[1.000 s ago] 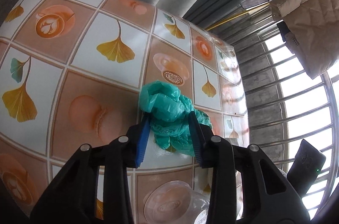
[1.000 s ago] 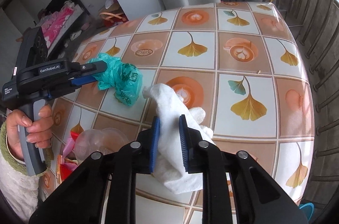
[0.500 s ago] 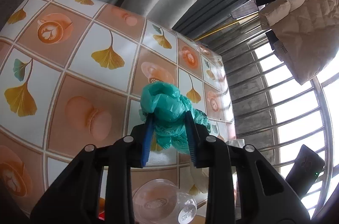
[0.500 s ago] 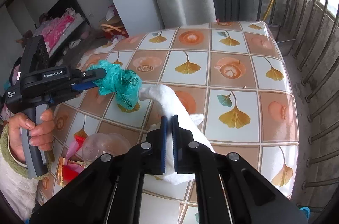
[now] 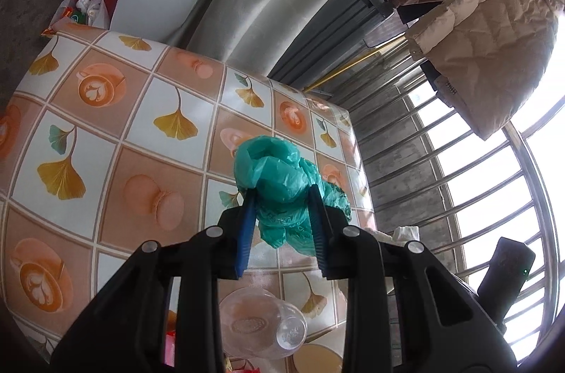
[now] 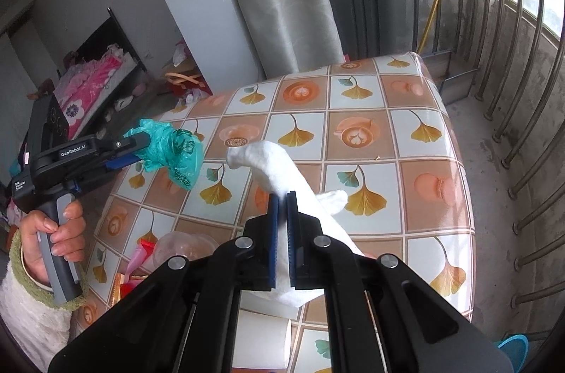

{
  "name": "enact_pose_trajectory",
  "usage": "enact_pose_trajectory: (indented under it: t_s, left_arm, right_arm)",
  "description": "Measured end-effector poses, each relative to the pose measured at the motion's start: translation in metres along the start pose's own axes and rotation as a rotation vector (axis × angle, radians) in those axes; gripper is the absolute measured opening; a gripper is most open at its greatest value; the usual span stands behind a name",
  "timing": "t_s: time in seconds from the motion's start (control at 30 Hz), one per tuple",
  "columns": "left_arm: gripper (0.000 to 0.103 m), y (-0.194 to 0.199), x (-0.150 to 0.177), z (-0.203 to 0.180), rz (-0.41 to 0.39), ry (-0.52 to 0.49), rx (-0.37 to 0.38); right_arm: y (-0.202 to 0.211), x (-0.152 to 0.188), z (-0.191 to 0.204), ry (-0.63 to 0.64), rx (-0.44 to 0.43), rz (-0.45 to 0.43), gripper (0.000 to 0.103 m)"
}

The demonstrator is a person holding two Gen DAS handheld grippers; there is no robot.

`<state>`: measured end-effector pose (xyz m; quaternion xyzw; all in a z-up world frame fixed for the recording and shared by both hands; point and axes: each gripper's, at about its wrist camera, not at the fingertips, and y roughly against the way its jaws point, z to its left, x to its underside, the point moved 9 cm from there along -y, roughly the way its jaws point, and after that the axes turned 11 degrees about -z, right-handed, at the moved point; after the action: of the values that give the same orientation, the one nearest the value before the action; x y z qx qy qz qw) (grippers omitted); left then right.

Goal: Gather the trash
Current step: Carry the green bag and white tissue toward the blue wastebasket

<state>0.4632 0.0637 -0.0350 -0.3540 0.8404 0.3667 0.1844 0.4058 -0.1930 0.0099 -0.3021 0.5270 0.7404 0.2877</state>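
Note:
My left gripper is shut on a crumpled green plastic bag and holds it in the air above the table; from the right wrist view the bag hangs at the left. My right gripper is shut on a white crumpled tissue, lifted off the tablecloth, its end sticking up past the fingertips. A bit of the tissue shows in the left wrist view.
The table has a tiled cloth with ginkgo leaves and coffee cups. A clear plastic cup lies at the near edge beside pink and red wrappers. A white roll sits near me. A window grille stands right of the table.
Both grippers have risen away from the table with their loads. The right gripper's jaws have closed tighter on the tissue. The left gripper has closed tighter on the bag.

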Motion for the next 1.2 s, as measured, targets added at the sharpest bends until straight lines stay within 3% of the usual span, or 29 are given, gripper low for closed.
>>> enact_pose_trajectory:
  t_s: [0.57, 1.2]
  left_arm:
    - [0.027, 0.097, -0.003, -0.062, -0.115, -0.206, 0.113]
    - [0.027, 0.172, 0.069, -0.135, -0.088, -0.385, 0.19]
  right_arm:
    - [0.089, -0.022, -0.011, -0.072, 0.01, -0.17, 0.005]
    - [0.203, 0.016, -0.052, -0.175, 0.048, -0.282, 0.005]
